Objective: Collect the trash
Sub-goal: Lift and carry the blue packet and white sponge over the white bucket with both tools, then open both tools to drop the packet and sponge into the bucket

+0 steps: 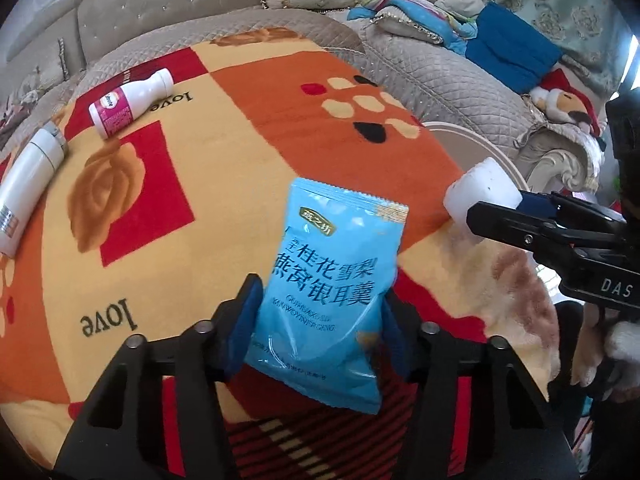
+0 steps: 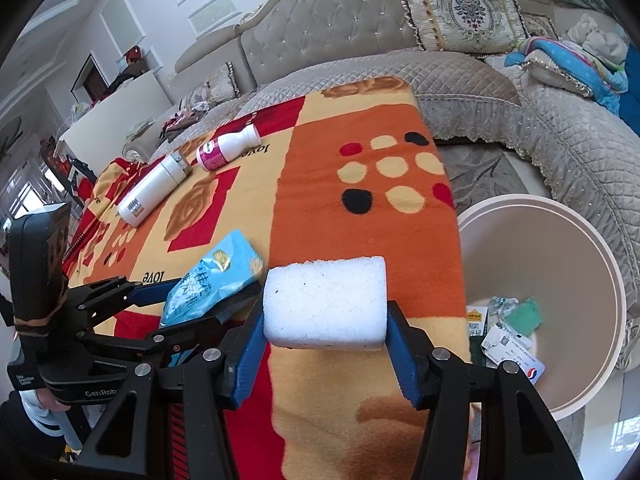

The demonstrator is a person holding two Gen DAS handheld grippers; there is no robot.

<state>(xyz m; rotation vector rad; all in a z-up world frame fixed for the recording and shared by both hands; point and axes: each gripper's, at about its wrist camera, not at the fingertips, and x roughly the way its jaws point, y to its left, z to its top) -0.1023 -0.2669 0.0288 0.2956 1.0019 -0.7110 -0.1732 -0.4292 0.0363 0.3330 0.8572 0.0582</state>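
The task looks partly done: the round beige bin (image 2: 600,264) on the floor beside the blanket already holds some crumpled wrappers and cards (image 2: 508,332), and two more pieces are in hand. The left gripper (image 1: 316,328) has its blue pads pressed on the sides of a blue snack packet (image 1: 328,276), lifted clear of the blanket, while the right gripper (image 2: 324,340) clamps a white foam block (image 2: 325,302) between its pads, near the bin's rim but not yet over the opening. What seems left is to drop both pieces in and then fetch the white-and-pink drink bottle (image 1: 130,102) and the long white flask (image 1: 30,176), which lie on their sides close together at the far part of the blanket. The surface is a fleecy blanket (image 1: 248,128) in orange, cream and red blocks with rose shapes and the word "love". Around it runs a grey quilted sofa (image 2: 560,120) with a tufted back, an ornate cushion (image 2: 460,12), and a heap of colourful bedding (image 1: 432,20); the room beyond looks bright and cluttered.
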